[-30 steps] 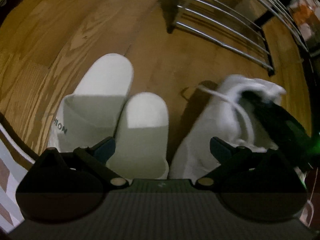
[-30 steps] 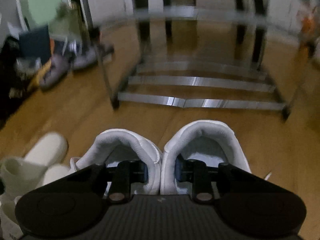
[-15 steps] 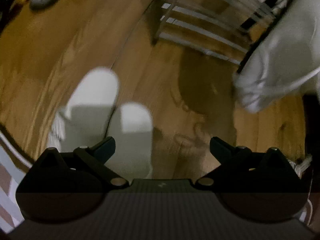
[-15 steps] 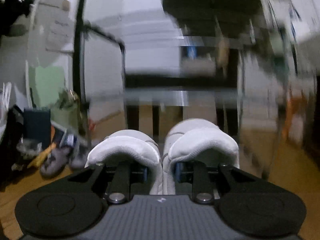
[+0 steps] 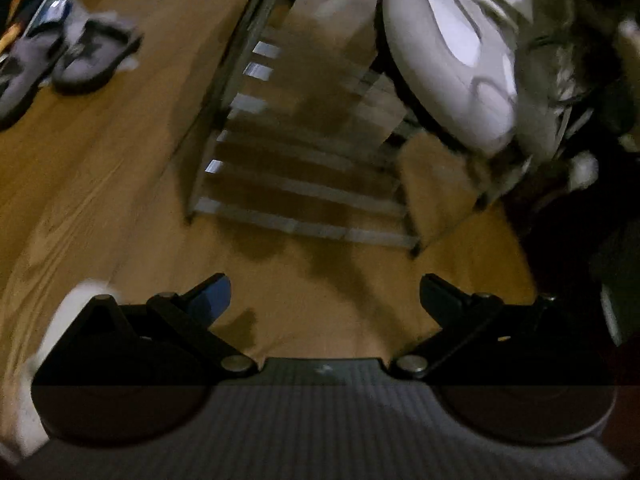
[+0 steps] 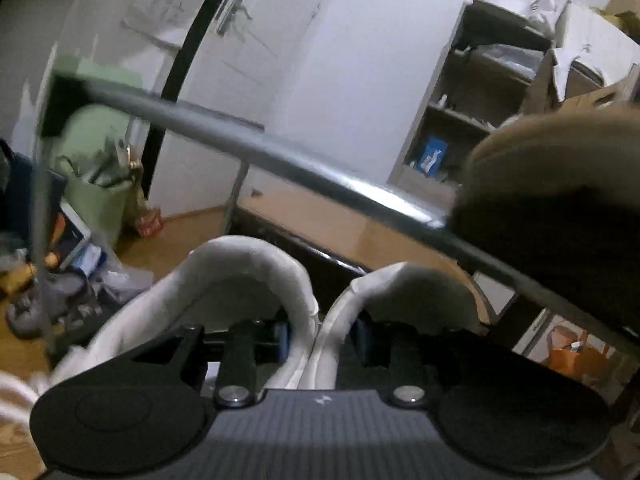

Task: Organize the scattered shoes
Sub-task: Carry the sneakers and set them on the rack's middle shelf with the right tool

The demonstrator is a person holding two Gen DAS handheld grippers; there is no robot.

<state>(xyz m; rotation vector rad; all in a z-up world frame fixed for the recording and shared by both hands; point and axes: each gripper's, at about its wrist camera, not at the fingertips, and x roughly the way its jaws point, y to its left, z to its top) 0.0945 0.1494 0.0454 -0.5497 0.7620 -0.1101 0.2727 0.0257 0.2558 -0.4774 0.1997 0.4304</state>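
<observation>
My right gripper (image 6: 322, 336) is shut on the inner heel walls of a pair of white sneakers (image 6: 248, 272) and holds them up in the air near a metal rail of the shoe rack (image 6: 304, 172). The same sneakers (image 5: 452, 52) hang at the top right of the left wrist view, above the rack's lower slats (image 5: 296, 200). My left gripper (image 5: 324, 296) is open and empty above the wood floor. A white slipper (image 5: 60, 320) shows at the lower left edge, partly hidden by the gripper.
A pair of grey slippers (image 5: 68, 60) lies on the floor at the far left. A dark brown shoe (image 6: 560, 208) sits on the rack at right. A green bin (image 6: 100, 160), clutter and a shelf unit (image 6: 480, 100) stand against the white wall.
My right gripper has lifted the white sneakers from the floor up to rack height. My left gripper has moved away from the white slippers and now faces the rack.
</observation>
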